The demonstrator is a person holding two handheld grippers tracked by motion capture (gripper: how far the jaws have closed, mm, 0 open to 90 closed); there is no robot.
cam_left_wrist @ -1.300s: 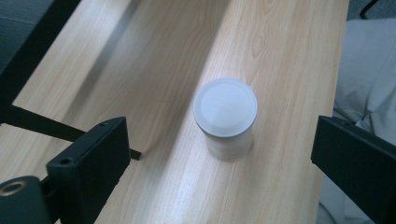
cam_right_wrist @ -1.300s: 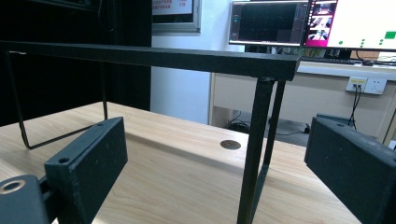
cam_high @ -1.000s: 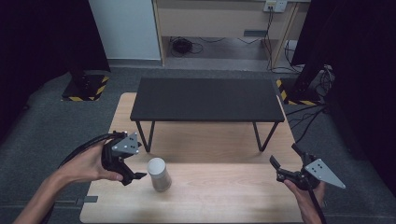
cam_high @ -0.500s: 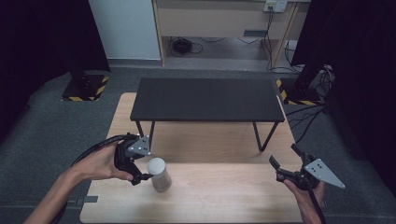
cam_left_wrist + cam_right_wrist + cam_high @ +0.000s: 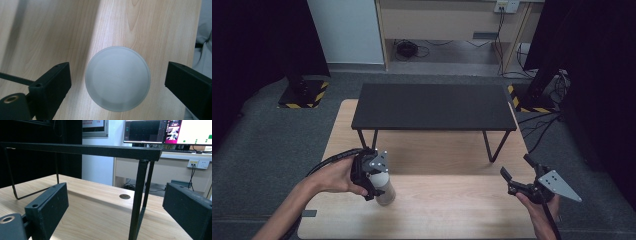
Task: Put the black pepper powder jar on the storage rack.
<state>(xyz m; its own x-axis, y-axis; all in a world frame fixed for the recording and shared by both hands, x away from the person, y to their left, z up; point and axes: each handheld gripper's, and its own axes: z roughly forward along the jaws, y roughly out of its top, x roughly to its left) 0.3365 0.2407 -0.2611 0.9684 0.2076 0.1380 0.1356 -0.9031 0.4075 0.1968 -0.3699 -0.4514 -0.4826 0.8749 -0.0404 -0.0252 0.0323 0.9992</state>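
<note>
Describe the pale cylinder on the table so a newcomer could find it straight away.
Start at the light wooden table, then look in front of the black shelf, toward the near left. The pale cylinder stands upright there with a flat round top, between the open jaws of the left gripper. It is the sole loose item on the wood.

text: none legible | wall sign & monitors: too blurry
</note>
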